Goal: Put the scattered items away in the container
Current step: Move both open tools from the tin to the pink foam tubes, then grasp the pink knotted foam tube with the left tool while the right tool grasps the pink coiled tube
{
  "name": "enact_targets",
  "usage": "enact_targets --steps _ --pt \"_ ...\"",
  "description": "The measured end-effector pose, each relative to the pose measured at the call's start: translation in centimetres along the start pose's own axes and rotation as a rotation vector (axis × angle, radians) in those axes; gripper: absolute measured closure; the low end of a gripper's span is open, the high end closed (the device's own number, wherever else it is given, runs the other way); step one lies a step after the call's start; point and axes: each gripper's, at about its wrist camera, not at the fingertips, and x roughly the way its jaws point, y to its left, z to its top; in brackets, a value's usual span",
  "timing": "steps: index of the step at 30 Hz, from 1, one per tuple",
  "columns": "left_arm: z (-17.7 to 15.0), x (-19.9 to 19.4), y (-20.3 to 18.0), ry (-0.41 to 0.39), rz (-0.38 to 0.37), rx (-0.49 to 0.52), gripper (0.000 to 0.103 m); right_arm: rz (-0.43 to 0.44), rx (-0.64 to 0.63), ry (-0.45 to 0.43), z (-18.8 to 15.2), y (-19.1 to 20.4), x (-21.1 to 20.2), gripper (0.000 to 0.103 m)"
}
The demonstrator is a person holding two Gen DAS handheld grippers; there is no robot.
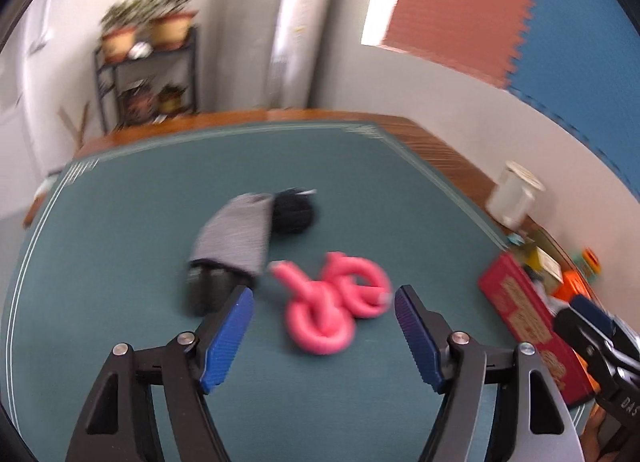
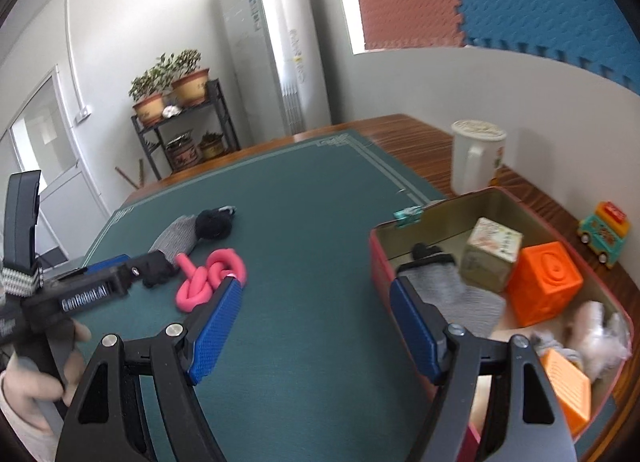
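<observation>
A pink knotted foam tube [image 1: 334, 302] lies on the green mat, just ahead of my open, empty left gripper [image 1: 324, 298]. A grey and black sock [image 1: 236, 238] lies beyond it to the left, with a black balled sock [image 1: 294, 210] at its far end. My right gripper [image 2: 316, 294] is open and empty, its right finger over the near-left rim of the red tin box [image 2: 378, 258]. The box holds an orange cube [image 2: 546, 282], a printed cube [image 2: 490, 254], a grey sock [image 2: 460, 290] and other items. The pink tube [image 2: 210, 278] and my left gripper [image 2: 108, 274] show at left in the right wrist view.
A white lidded mug [image 2: 476, 154] stands on the wooden table behind the box. A toy bus [image 2: 604, 230] sits right of the box. The red box [image 1: 524, 322] and my right gripper [image 1: 592, 326] show at the right in the left wrist view. A plant shelf [image 2: 180, 122] stands beyond the table.
</observation>
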Motion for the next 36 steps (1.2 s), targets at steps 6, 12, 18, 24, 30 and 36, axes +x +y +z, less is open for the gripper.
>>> enact_targets --steps 6,12,18,24,30,36 --pt "0.4 0.9 3.7 0.049 -0.085 -0.114 0.028 0.022 -0.019 0.038 -0.2 1.7 2.2 0.023" --pt "-1.1 3.1 2.2 0.116 -0.095 -0.081 0.028 0.012 -0.019 0.050 -1.3 1.8 3.3 0.023" --pt "-2.4 4.7 -0.3 0.138 -0.089 0.014 0.028 0.017 0.015 0.059 -1.5 1.0 3.8 0.023" --pt "-3.1 6.2 -1.2 0.144 -0.012 0.073 0.028 0.016 0.005 0.070 -1.8 1.3 4.1 0.023" --pt "-3.2 7.6 -1.1 0.131 0.034 0.084 0.028 0.008 -0.007 0.080 -2.2 1.5 4.5 0.023" --pt "-3.4 7.2 -0.3 0.116 0.055 0.067 0.055 -0.004 -0.031 0.092 -2.8 2.0 5.1 0.023"
